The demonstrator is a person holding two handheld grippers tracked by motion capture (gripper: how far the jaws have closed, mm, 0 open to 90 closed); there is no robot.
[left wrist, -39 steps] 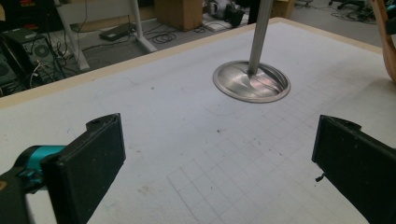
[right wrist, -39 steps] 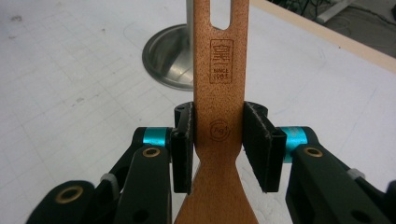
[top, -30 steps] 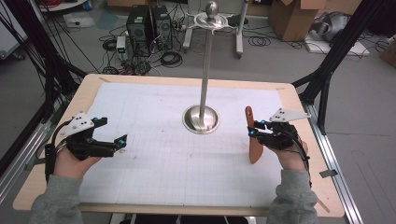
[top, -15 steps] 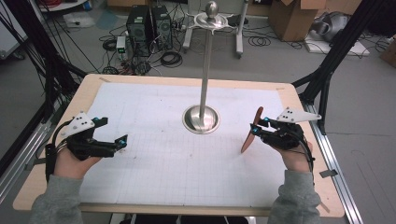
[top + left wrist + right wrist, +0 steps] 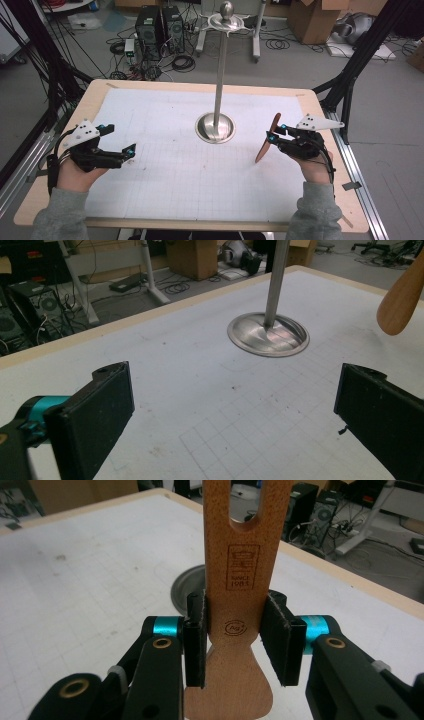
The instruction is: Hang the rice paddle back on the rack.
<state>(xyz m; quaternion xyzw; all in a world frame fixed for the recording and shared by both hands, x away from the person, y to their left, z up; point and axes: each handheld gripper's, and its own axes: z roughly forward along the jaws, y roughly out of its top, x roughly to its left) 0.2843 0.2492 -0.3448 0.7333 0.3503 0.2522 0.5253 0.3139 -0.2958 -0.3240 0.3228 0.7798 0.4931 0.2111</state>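
Note:
A wooden spatula [image 5: 267, 139] with a slot in its handle [image 5: 242, 555] is held off the mat, leaning with its upper end to the right. My right gripper [image 5: 273, 137] is shut on its flat neck [image 5: 236, 640], at the table's right side. A metal stand [image 5: 216, 127], a round base with a tall pole and a ball on top, sits at mid-table, left of the spatula. At the table's left side my left gripper [image 5: 126, 151] is open, jaws wide apart [image 5: 235, 390] and nothing between them. It faces the stand's base [image 5: 268, 335], and the spatula's end [image 5: 400, 305] shows beyond.
A white gridded mat [image 5: 175, 170] covers the wooden table [image 5: 95, 95]. Behind the table the floor holds computer towers [image 5: 157, 25], cables and cardboard boxes [image 5: 312, 20]. Black frame legs [image 5: 350, 80] stand at both sides.
My right gripper has turned and shifted slightly right, so the spatula went from near upright to leaning. The left gripper has stayed in place.

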